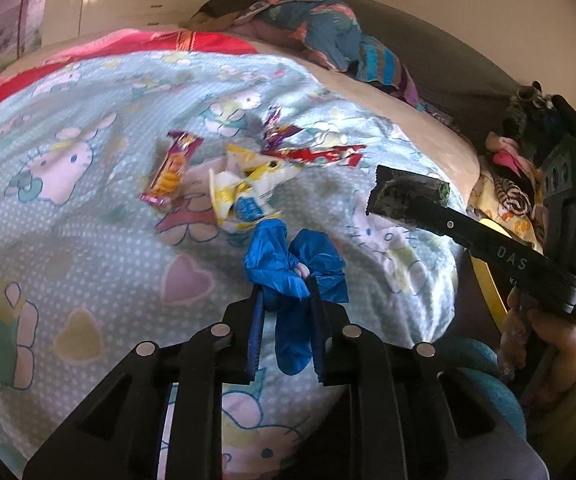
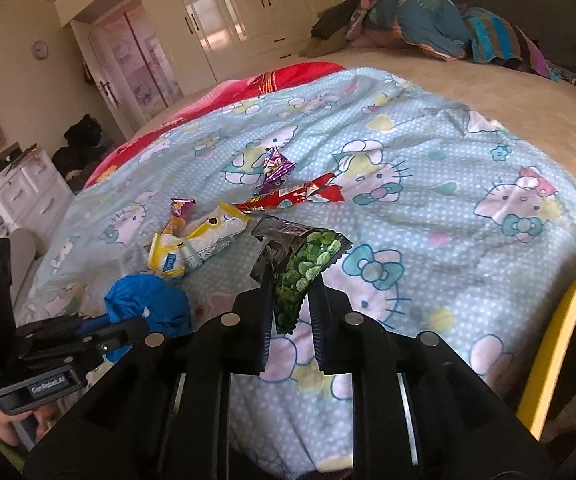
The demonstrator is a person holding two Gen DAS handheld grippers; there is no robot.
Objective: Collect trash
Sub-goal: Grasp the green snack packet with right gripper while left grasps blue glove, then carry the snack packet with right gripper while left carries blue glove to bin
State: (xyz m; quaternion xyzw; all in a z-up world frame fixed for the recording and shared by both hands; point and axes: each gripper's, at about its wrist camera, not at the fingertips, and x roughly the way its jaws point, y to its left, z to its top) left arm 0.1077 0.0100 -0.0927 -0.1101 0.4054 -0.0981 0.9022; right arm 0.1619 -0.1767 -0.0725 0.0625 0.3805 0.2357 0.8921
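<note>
On bed [image 2: 488, 92]: cartoon-cat sheet [image 2: 428, 152] | left tool [image 1: 285, 292] clamps blue bag [image 1: 292, 264] | right tool [image 2: 290, 284] clamps green packet [image 2: 308, 268]

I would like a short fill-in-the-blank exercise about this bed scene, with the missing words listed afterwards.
1. The left tongs are shut on a crumpled ____ plastic bag.
2. The right tongs grip a dark snack packet printed with ____ pieces.
3. The loose wrappers lie on a ____ with cartoon cats.
4. The longest loose wrapper is mainly ____.

Missing words: blue; green; blanket; red
</note>
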